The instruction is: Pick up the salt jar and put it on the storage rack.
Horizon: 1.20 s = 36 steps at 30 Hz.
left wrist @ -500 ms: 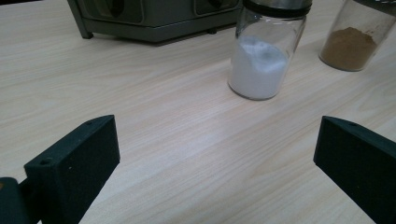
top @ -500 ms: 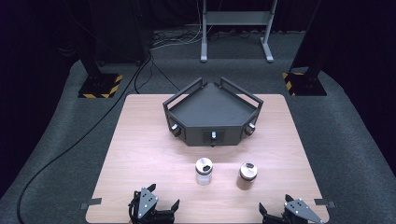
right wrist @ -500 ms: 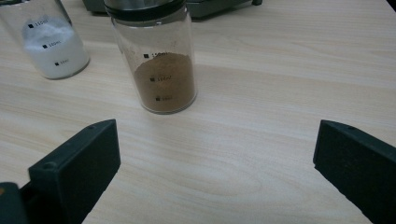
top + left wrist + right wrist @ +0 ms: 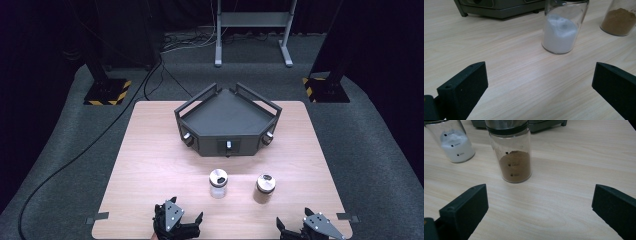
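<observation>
Two jars stand on your worktop [image 4: 150, 150], both just in front of the black angular tray [image 4: 227, 117]: the jar of white powder [image 4: 218, 183] toward its middle, the jar of brown powder [image 4: 265, 187] beside that one (apart, not touching). Your left tongs [image 4: 176, 226] and right tongs [image 4: 309, 231] sit at the worktop's near edge, well short of the tray, each spread wide with nothing between the jaws.

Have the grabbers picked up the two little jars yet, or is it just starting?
Just starting, it seems. Nothing looks done: the white-powder jar and brown-powder jar stand upright on the table, untouched. The left gripper and right gripper wait open at the near edge. Picking up either jar is still left.
</observation>
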Each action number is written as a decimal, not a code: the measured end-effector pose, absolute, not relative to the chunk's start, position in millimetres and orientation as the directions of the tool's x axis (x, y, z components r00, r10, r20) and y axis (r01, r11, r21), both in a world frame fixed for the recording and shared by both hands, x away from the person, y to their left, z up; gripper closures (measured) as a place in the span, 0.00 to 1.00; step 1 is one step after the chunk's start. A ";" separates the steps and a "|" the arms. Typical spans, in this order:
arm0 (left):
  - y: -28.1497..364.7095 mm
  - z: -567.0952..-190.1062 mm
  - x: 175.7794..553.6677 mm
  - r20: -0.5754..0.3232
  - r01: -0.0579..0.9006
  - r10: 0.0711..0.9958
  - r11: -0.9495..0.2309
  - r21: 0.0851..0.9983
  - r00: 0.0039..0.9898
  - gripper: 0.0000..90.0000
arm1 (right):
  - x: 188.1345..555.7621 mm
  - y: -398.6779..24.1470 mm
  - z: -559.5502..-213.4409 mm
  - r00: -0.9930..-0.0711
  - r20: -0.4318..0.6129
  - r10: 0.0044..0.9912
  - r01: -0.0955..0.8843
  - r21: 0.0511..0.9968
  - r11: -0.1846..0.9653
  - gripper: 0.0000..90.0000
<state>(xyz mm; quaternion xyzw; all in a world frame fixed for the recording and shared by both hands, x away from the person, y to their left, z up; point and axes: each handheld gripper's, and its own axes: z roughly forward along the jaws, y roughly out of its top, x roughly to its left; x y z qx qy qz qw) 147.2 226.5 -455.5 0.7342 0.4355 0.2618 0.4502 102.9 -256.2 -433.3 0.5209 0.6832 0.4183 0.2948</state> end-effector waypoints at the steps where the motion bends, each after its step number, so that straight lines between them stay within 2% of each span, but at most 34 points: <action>1: 224.0 -456.4 148.4 -0.010 0.408 0.875 -0.215 0.887 0.484 0.00 | 102.7 -256.7 -433.6 -0.281 0.037 0.959 0.464 0.880 0.102 0.00; 12: 201.1 -448.0 171.0 0.000 0.401 0.848 -0.251 0.881 0.530 0.00 | 106.5 -252.3 -434.7 -0.314 0.037 0.949 0.471 0.874 0.122 0.00; 36: 167.5 -442.3 228.3 0.009 0.402 0.805 -0.306 0.863 0.593 0.00 | 107.0 -252.9 -435.4 -0.324 0.037 0.945 0.470 0.874 0.127 0.00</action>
